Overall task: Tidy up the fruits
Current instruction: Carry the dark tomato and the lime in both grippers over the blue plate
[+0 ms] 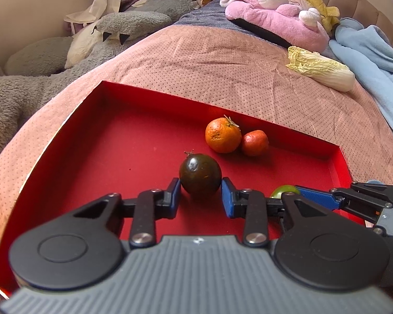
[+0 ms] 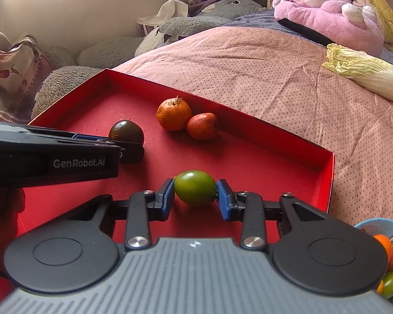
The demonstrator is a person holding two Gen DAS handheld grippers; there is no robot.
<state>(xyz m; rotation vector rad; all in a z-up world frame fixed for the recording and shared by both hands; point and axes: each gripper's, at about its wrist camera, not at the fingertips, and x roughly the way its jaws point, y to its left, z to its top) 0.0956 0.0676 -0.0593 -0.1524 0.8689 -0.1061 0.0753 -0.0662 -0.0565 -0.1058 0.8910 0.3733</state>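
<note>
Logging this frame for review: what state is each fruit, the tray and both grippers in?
Left gripper: shut on dark tomato.
Right gripper: shut on green tomato.
Orange: loose, touching red fruit.
Red tray: open, holding four fruits.

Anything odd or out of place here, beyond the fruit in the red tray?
Yes: a napa cabbage lies loose on the pink bedspread beyond the red tray, the only produce outside it. One oddity: the dark tomato has a pale, whitish patch near its stem.
</note>
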